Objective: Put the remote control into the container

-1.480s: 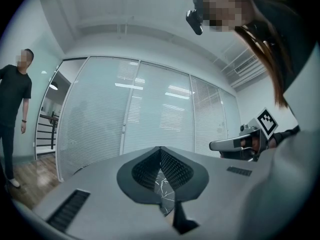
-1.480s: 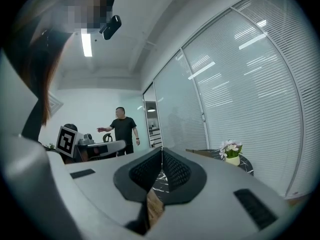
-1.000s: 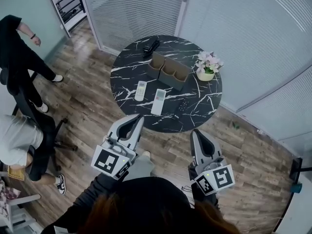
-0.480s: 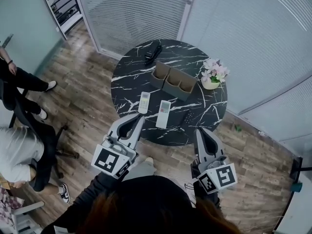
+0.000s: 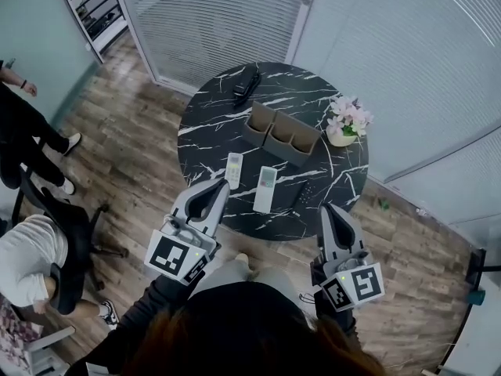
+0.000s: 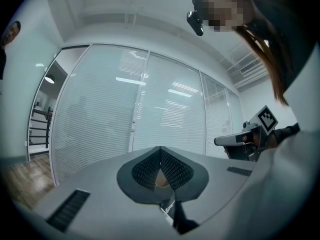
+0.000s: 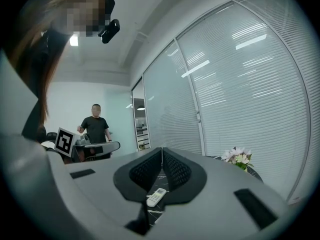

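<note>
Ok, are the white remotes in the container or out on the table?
Out. The left white remote and the right white remote lie flat on the table, on the near side of the container.

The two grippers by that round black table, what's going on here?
A person holds a gripper in each hand at the near edge of the table. The left gripper and the right gripper are both shut and empty. In front of them lie the left white remote, the right white remote and a dark remote, with the brown container behind. No remote has been picked up yet.
</note>
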A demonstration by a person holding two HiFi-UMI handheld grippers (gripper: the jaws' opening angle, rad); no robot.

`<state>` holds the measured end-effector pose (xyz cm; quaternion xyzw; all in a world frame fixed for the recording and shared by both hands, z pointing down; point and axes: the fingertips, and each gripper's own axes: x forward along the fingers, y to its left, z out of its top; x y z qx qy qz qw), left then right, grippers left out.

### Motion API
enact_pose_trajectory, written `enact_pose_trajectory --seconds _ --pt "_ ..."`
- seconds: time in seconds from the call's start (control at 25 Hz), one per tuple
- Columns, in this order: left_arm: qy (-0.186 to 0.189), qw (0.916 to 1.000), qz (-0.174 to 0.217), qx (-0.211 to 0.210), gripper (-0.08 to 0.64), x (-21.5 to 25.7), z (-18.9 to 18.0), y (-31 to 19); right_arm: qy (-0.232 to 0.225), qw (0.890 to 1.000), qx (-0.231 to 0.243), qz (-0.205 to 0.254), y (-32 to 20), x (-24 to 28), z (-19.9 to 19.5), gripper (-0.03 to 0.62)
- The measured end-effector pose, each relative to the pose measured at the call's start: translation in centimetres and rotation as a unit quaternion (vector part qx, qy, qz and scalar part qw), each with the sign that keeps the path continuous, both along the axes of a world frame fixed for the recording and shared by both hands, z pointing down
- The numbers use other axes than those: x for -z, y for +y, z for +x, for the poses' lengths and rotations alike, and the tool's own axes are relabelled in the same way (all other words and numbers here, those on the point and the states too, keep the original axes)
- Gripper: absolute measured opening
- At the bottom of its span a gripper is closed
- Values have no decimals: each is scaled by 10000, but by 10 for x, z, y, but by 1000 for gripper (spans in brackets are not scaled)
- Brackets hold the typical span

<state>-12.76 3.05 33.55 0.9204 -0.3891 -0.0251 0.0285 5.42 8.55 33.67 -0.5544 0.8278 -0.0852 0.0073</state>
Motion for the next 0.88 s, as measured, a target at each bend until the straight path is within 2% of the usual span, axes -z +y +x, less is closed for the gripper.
enact_pose_trajectory --seconds 0.44,0.88 --pt "-57 9999 -97 88 9 -10 11 -12 -35 10000 -53 -8 -11 -7 19 17" --pt "-15 9991 64 429 9 3 44 -56 -52 9997 232 114 -62 4 57 17"
